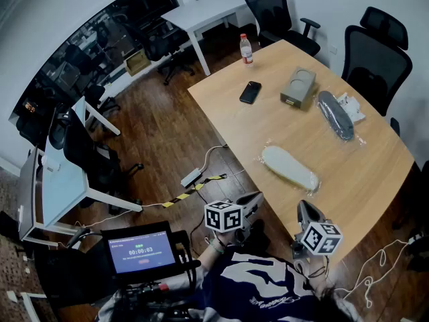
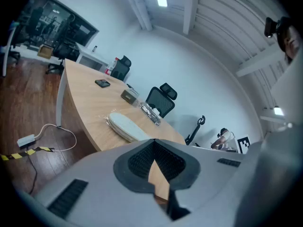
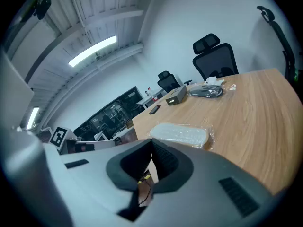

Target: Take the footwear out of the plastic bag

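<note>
A pale footwear piece (image 1: 289,168) sealed in a clear plastic bag lies on the wooden table (image 1: 375,173), near its front edge. It also shows in the left gripper view (image 2: 124,126) and the right gripper view (image 3: 180,134). A dark footwear piece (image 1: 334,115) in its own plastic bag lies farther back on the right. My left gripper (image 1: 256,198) hovers off the table's near edge, shut and empty. My right gripper (image 1: 305,208) hangs just below the pale footwear, also shut with nothing in it. Neither gripper touches a bag.
A black phone (image 1: 250,92), a grey box (image 1: 299,87) and a water bottle (image 1: 247,49) sit at the table's far end. Black office chairs (image 1: 375,59) stand behind it. A power strip (image 1: 191,177) with cable lies on the wooden floor, left of the table.
</note>
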Action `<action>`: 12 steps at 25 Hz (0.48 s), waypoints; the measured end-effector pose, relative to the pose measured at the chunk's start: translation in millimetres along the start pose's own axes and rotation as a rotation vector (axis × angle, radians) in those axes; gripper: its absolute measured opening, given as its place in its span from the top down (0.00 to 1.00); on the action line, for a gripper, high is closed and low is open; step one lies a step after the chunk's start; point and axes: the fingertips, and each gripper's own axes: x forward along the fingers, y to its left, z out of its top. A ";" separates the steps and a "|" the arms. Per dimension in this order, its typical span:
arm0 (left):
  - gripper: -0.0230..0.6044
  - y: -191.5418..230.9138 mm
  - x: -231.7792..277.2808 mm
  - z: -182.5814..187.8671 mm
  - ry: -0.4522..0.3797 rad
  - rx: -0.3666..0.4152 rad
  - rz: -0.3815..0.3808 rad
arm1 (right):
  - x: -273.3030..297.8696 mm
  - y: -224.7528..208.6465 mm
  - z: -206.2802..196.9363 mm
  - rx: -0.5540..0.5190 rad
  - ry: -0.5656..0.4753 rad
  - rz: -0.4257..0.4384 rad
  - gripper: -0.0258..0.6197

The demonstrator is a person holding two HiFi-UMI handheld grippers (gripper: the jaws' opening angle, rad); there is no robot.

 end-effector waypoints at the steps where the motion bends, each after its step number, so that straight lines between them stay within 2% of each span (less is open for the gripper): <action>1: 0.96 14.0 3.1 4.4 0.002 -0.022 -0.003 | 12.5 -0.1 1.0 0.020 0.008 0.008 0.96; 3: 0.96 42.7 10.0 15.1 0.010 -0.056 -0.005 | 36.8 -0.6 4.7 0.061 0.013 0.010 0.96; 6: 0.96 82.7 24.5 34.2 0.034 -0.087 -0.003 | 64.9 -3.5 11.2 0.087 0.011 -0.041 0.96; 9: 0.94 110.4 43.8 39.1 0.083 -0.123 0.003 | 79.9 -11.8 12.9 0.047 0.050 -0.110 0.96; 11: 0.88 122.0 52.2 33.9 0.125 -0.140 0.018 | 88.6 -20.4 15.7 0.017 0.081 -0.156 0.96; 12: 0.88 125.9 54.8 31.6 0.140 -0.146 0.022 | 94.1 -26.2 18.2 0.006 0.095 -0.182 0.96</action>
